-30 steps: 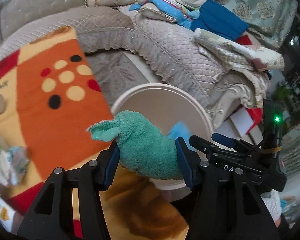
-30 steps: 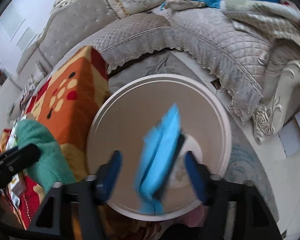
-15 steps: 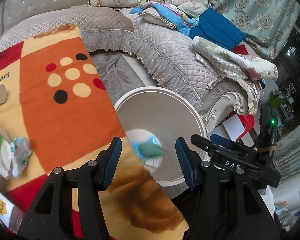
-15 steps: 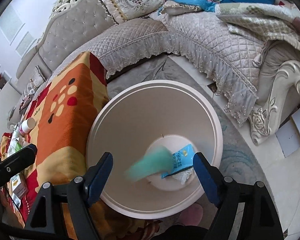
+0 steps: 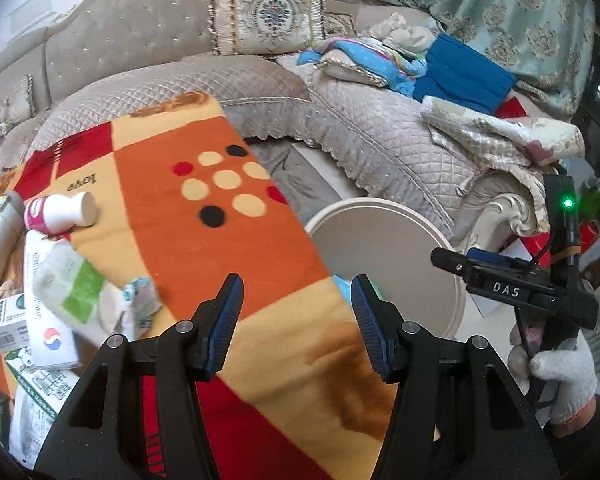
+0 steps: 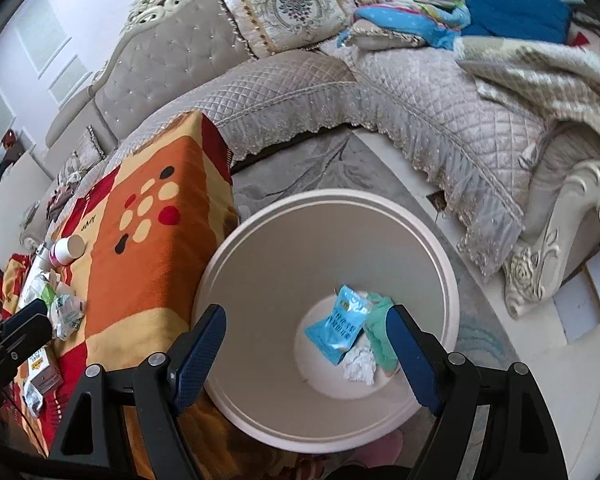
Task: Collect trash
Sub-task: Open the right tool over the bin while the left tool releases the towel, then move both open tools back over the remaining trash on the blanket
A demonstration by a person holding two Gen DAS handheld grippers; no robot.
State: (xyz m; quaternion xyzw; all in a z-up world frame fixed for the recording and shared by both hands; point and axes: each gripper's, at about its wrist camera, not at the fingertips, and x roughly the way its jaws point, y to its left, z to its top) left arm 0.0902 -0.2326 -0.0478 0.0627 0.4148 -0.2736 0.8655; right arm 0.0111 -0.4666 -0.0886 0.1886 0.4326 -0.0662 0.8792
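Observation:
A round white bin [image 6: 284, 256] stands on the floor beside the table; its rim also shows in the left wrist view [image 5: 384, 204]. In its bottom lie a blue packet [image 6: 334, 330], a green cloth [image 6: 378, 332] and a white crumpled paper [image 6: 358, 366]. My right gripper [image 6: 306, 354] is open and empty above the bin. My left gripper [image 5: 296, 320] is open and empty above the orange patterned table cover [image 5: 204, 248]. Trash lies at the table's left: a white-and-pink bottle [image 5: 60, 210], a crumpled green-and-white wrapper [image 5: 80, 296] and small boxes [image 5: 2, 324].
A beige quilted sofa [image 5: 340, 128] wraps around the back and right, with cushions, clothes and a blue cloth [image 5: 464, 74] on it. A carved sofa leg [image 6: 540, 272] stands right of the bin. A grey rug [image 6: 308, 168] lies between table and sofa.
Both grippers opened and dropped their loads: the blue packet and the green cloth fell into the bin. My left gripper then swung left, over the table.

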